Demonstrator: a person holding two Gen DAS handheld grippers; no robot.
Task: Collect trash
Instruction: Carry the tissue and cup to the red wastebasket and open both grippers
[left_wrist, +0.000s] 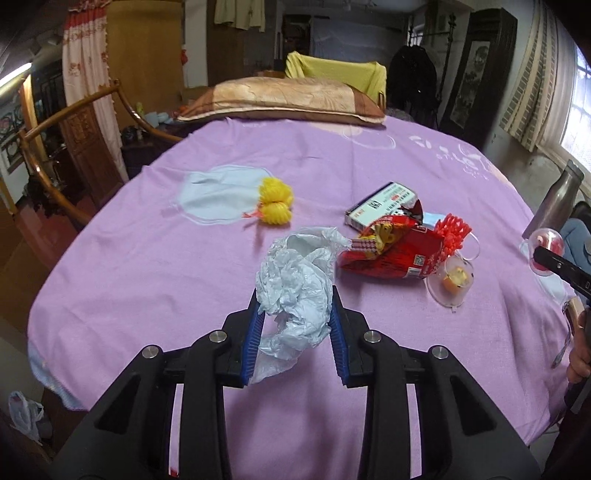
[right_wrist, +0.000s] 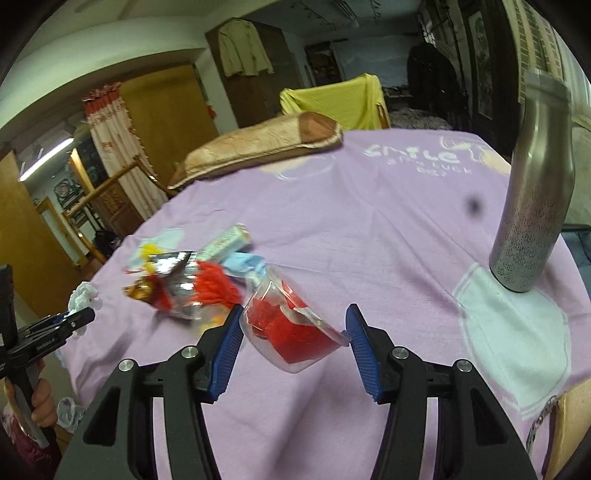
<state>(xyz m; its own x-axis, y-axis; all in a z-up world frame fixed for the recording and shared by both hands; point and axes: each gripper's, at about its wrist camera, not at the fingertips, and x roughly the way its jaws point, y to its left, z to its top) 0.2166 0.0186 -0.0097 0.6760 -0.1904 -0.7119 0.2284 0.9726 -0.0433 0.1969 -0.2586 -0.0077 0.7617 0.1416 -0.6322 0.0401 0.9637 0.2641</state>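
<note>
Black tool (left_wrist: 297, 314), blue ribbed pads (left_wrist: 252, 343)

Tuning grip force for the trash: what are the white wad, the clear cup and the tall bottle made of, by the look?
White wad: thin plastic film, probably a bag; crinkled, faintly translucent, slight sheen.
Clear cup: thin rigid plastic, glossy and see-through, red contents showing.
Tall bottle: looks like brushed steel, matte grey, with a fine pattern on its lower body.
</note>
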